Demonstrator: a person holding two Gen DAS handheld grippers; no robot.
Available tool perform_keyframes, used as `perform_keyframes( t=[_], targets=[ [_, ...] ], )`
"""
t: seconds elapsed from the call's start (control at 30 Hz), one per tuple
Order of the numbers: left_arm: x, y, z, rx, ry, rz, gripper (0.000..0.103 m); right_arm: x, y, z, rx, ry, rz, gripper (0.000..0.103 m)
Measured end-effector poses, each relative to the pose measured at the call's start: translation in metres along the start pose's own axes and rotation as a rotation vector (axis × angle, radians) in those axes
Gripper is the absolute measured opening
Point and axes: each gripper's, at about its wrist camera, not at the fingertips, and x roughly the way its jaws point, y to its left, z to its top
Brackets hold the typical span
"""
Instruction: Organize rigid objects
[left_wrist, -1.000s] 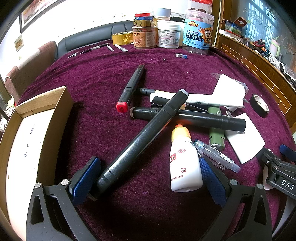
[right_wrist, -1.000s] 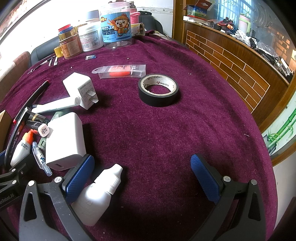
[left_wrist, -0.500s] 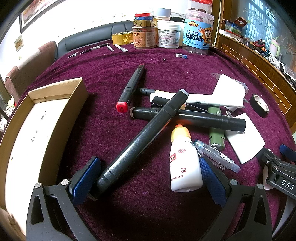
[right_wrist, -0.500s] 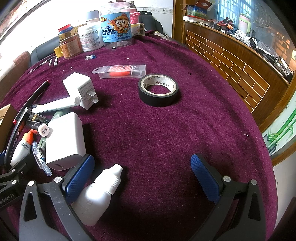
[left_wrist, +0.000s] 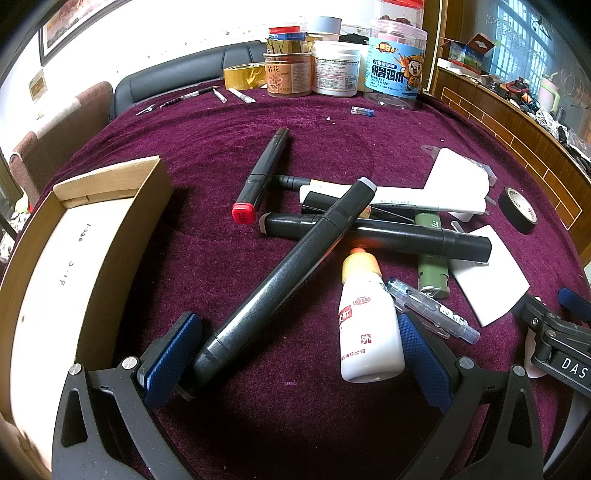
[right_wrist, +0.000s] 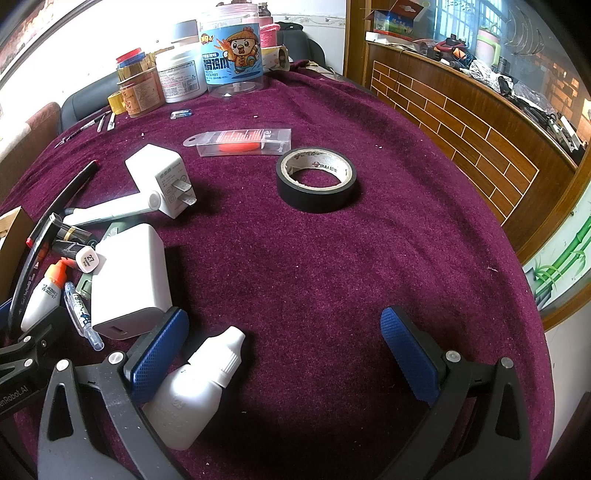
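A cardboard box (left_wrist: 122, 206) lies open at the left in the left wrist view. My left gripper (left_wrist: 295, 350) is open over a long black marker (left_wrist: 288, 273) and a white orange-capped bottle (left_wrist: 369, 321). More markers (left_wrist: 388, 232) (left_wrist: 264, 173), a green lighter (left_wrist: 432, 269), a clear pen (left_wrist: 432, 310) and white chargers (left_wrist: 458, 181) lie piled beyond. My right gripper (right_wrist: 284, 354) is open; a white dropper bottle (right_wrist: 195, 384) lies by its left finger, beside a white charger (right_wrist: 129, 280).
A black tape roll (right_wrist: 316, 179) and a clear packet with a red item (right_wrist: 240, 142) lie mid-table. Jars and tubs (left_wrist: 332, 68) stand at the far edge with yellow tape (left_wrist: 242, 75). A wooden brick-patterned counter (right_wrist: 461, 122) borders the right.
The cardboard box has slid further in from the left, toward the markers. Both grippers and the other objects have stayed put.
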Motion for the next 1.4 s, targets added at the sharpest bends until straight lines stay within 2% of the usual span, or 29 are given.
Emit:
perform_keyframes(
  t=[0.83,1.13,1.23,1.4],
  targets=[
    [-0.0001,0.0000,0.0000,0.001,0.000,0.001,0.102,0.0003,-0.0001,-0.0006,-0.003,0.000,0.000,0.103],
    [-0.0001,0.0002,0.0000,0.002,0.000,0.002,0.102,-0.0012,-0.0065,0.0004,0.010,-0.010,0.048,0.103],
    [0.0000,0.0003,-0.0001,0.001,0.000,0.001,0.102,0.0013,0.0019,0.0013,-0.026,-0.002,0.000,0.103],
    [-0.0005,0.0004,-0.0003,-0.014,-0.001,0.012,0.102,0.0017,-0.0025,0.0011,-0.011,0.000,0.017,0.103]
  ],
)
